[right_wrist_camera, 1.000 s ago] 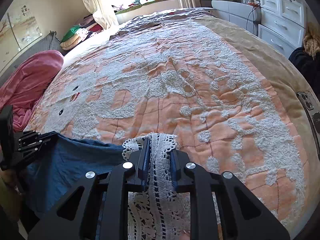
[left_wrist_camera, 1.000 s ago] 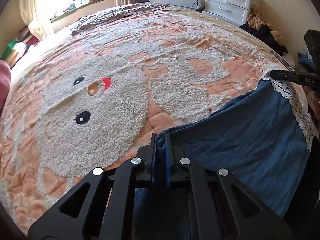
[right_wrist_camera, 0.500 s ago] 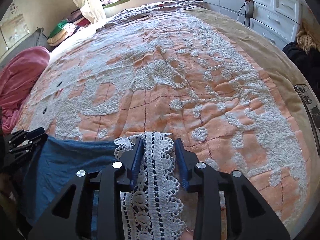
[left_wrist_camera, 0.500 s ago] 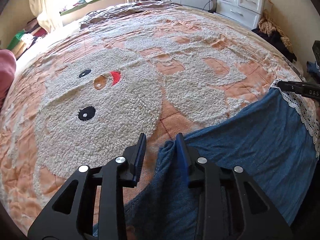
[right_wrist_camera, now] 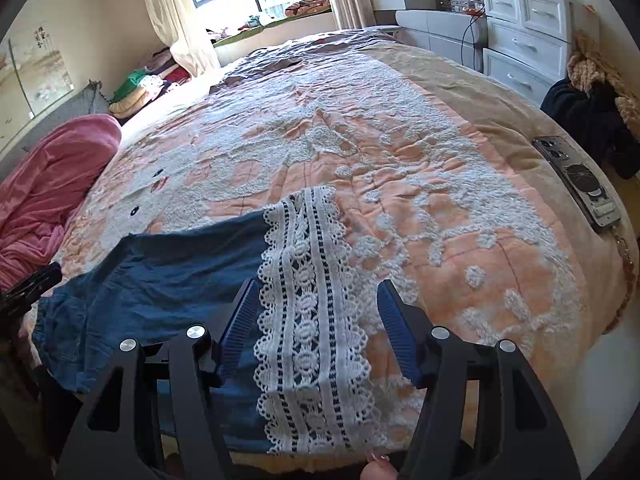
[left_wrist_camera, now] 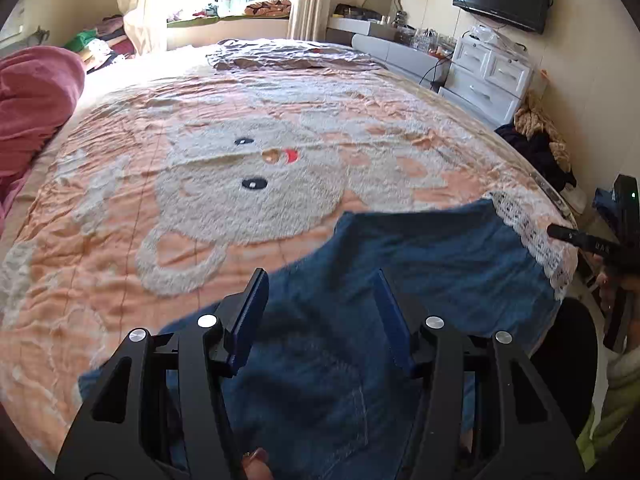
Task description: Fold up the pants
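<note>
Left wrist: tongs [left_wrist_camera: 322,300] now off pants [left_wrist_camera: 420,264]

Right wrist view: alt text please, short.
Blue denim pants with a white lace hem lie flat on an orange quilted bed; the right gripper hovers above the lace, jaws opening, gripping nothing.
</note>
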`<action>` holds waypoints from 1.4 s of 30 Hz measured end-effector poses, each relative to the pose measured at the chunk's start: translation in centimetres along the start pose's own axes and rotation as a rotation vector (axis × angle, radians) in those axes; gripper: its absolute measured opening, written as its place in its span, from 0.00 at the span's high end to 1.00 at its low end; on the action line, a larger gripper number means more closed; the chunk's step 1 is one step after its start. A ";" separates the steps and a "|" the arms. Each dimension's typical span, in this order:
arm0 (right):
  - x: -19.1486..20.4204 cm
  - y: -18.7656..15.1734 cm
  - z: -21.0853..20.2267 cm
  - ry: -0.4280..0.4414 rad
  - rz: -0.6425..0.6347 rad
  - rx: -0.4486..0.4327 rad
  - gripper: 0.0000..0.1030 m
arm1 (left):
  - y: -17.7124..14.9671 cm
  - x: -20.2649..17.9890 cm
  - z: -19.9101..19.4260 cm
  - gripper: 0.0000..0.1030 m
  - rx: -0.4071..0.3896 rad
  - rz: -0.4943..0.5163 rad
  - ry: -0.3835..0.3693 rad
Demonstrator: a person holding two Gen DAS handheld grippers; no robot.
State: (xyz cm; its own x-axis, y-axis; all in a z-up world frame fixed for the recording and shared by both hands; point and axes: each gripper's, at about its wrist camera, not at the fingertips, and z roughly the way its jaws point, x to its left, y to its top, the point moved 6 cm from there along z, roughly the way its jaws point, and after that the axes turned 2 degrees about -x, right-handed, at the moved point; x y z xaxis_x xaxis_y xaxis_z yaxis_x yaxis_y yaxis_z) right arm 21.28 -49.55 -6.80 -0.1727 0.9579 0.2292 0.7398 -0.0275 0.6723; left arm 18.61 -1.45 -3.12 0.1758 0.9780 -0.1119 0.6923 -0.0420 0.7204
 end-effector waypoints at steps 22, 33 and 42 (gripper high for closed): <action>4.9 -6.3 1.9 -0.006 -0.132 0.127 0.36 | -7.9 6.6 -0.3 0.44 0.113 -0.025 0.138; 2.8 -5.0 -3.4 0.102 0.022 0.019 0.27 | -6.3 3.8 -4.0 0.21 0.044 -0.057 0.033; 0.3 -5.5 -7.2 0.034 0.057 -0.050 0.15 | -3.1 -1.1 -6.3 0.09 -0.031 0.023 -0.047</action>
State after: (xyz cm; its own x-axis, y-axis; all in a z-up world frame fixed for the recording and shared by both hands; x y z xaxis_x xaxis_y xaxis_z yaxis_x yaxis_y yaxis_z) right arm 12.49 -51.21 -5.30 -0.1544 0.9441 0.2913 0.7156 -0.0964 0.6919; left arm 11.83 -1.10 -0.92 0.2246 0.9663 -0.1259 0.6657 -0.0578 0.7439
